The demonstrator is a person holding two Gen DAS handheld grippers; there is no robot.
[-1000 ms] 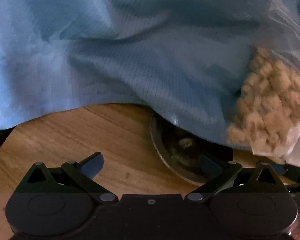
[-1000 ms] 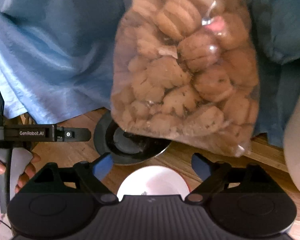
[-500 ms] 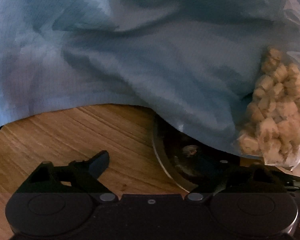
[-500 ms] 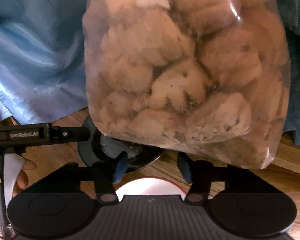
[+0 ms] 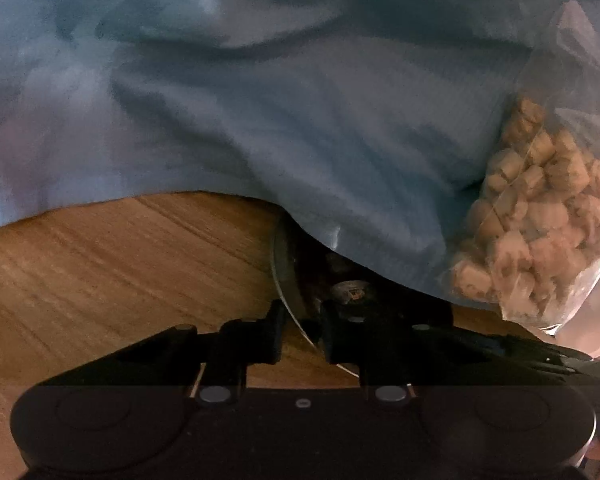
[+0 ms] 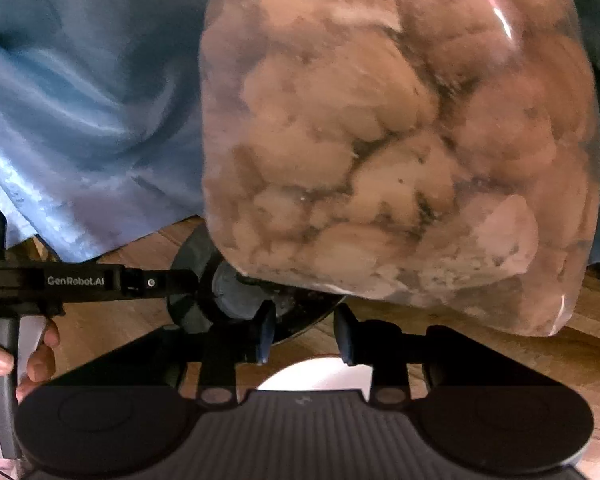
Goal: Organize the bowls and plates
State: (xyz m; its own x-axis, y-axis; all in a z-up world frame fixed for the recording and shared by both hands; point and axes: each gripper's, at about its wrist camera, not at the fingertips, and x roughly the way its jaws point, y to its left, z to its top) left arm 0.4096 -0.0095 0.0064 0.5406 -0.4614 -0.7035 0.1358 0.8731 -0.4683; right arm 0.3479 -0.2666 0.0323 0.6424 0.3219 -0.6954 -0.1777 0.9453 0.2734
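A dark round bowl (image 5: 286,280) sits on the wooden table, half hidden under blue cloth. My left gripper (image 5: 302,332) is closing, and its fingers pinch the bowl's thin near rim. From the right wrist view the left gripper (image 6: 176,280) reaches in from the left onto the bowl (image 6: 192,264). My right gripper (image 6: 305,332) is closing too; a gap still shows between its pads, with the bowl's edge and bare table behind it. A white bowl (image 6: 316,374) lies just below the right gripper, mostly hidden by it.
A clear bag of brown cookies (image 6: 380,140) hangs low over the dark bowl, close in front of the right gripper; the same bag (image 5: 540,220) shows at right. Blue cloth (image 5: 260,100) drapes over the table (image 5: 100,272). A person's hand (image 6: 40,356) grips the left handle.
Both grippers' jaws have drawn in from wide open. The left fingers now flank the dark bowl's rim. The cookie bag looms larger and nearer in the right wrist view.
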